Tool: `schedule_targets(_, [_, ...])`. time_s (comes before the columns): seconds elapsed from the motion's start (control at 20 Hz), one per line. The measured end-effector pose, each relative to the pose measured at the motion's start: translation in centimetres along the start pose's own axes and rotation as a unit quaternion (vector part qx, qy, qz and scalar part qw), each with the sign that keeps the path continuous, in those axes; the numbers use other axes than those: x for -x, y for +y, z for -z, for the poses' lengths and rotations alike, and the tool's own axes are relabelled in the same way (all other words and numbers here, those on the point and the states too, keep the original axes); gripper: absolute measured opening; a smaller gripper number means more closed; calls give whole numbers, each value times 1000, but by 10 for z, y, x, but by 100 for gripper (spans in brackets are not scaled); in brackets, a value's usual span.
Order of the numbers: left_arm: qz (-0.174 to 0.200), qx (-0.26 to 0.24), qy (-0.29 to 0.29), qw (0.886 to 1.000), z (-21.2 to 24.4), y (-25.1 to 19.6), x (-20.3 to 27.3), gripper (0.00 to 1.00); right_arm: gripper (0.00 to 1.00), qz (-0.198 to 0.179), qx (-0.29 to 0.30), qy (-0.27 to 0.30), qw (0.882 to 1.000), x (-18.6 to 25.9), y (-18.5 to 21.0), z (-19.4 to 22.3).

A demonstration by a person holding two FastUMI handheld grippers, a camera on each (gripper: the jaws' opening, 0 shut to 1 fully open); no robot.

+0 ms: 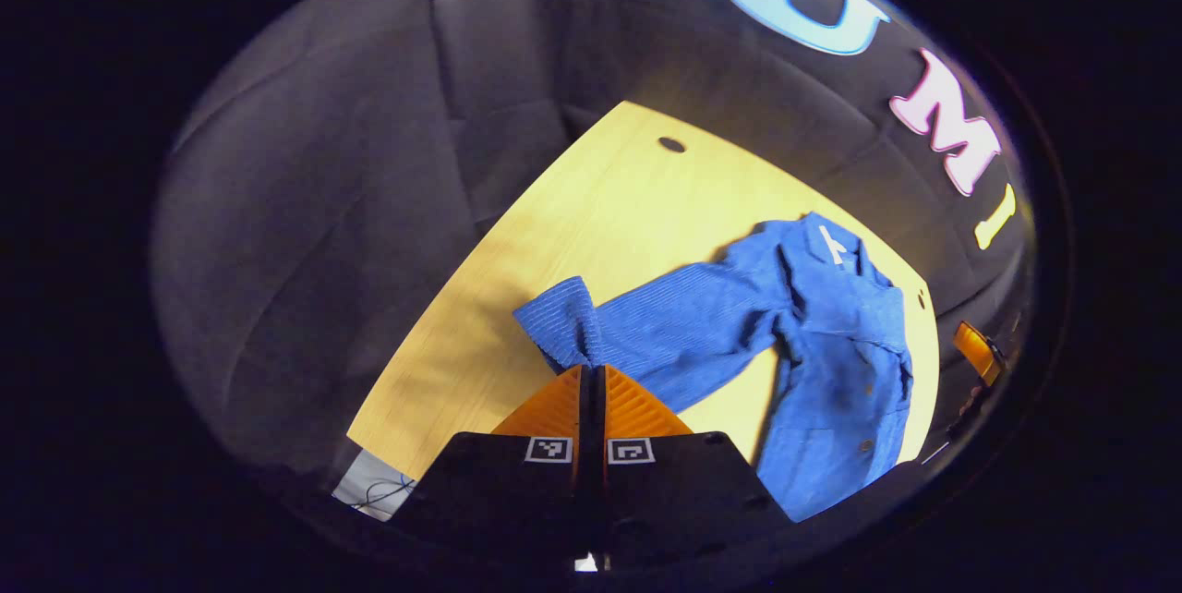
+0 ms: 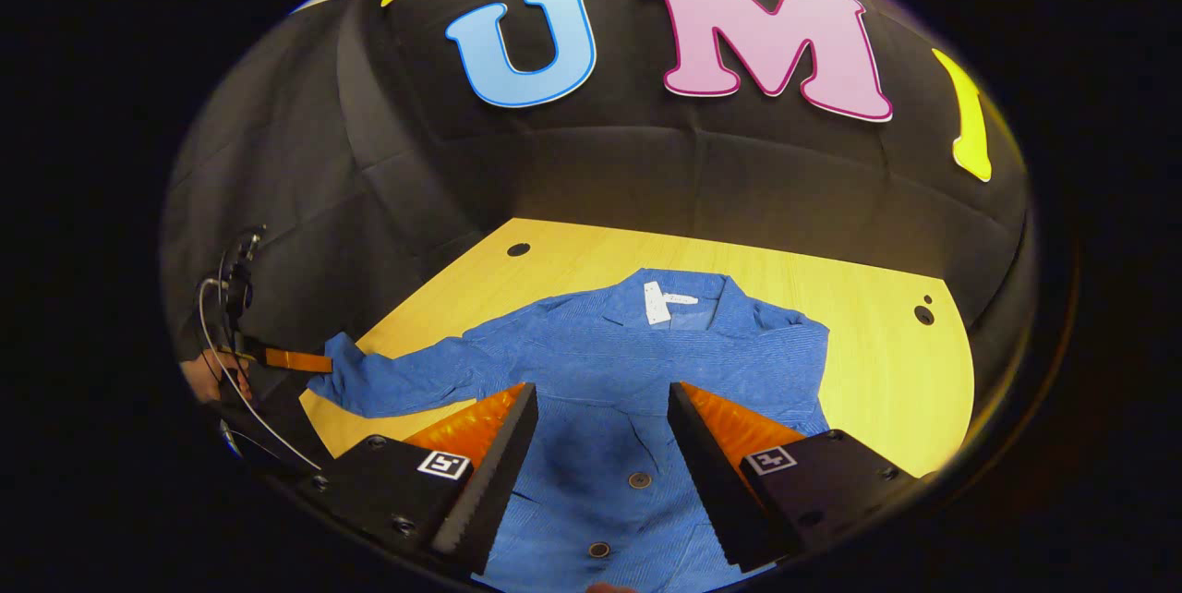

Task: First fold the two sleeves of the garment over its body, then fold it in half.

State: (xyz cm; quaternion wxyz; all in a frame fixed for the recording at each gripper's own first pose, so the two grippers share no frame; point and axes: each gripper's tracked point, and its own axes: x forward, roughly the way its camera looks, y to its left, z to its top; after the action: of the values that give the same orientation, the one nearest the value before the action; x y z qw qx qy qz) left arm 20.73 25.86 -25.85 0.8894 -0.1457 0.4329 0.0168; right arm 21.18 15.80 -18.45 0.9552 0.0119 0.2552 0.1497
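In the left gripper view, the left gripper (image 1: pixel 592 369) has its two fingers pressed together with no gap showing, and the cuff end of the sleeve (image 1: pixel 591 325) of the blue garment (image 1: pixel 831 344) meets their tips. The cloth seems to be pinched between them, though the actual pinch is hidden behind the finger tips. From the tips the sleeve runs ahead and to the right to the garment's body, which lies on the wooden table (image 1: pixel 591 205). The body's lower edge is cut off at the bottom right. A white collar label (image 1: pixel 834 245) shows at the far end of the garment. At the far right edge a small orange piece (image 1: pixel 975 350) shows, too cropped to make out. A dark round hole (image 1: pixel 671 144) sits in the tabletop well ahead.

In the right gripper view, the right gripper (image 2: pixel 602 431) stands wide open, holding nothing, its fingers hovering over the garment's buttoned front (image 2: pixel 609 445). The garment lies flat, directly ahead and below, with the collar farthest away. Its hem is cut off beneath the fingers. Far to the left, the left gripper (image 2: pixel 323 364) meets the sleeve's cuff (image 2: pixel 346 376), with part of a hand (image 2: pixel 208 378) behind it, dim and mostly cropped.
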Motion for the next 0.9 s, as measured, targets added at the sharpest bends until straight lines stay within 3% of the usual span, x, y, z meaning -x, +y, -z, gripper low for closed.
schedule_targets(0.25, [14,-61,-34,997,-63,-98,42,0,92,3,-1,-20,1000,22,-30,-7])
schedule_targets(0.5, [60,-147,-65,985,-128,-237,52,0,92,20,-1,-15,1000,47,-83,2])
schedule_targets(0.75, [137,-220,-16,966,-104,-393,4,0,91,43,-27,-19,999,76,-137,13])
schedule_targets(0.9, [170,-259,20,951,-81,-453,-32,0,91,57,-42,-7,997,88,-168,31])
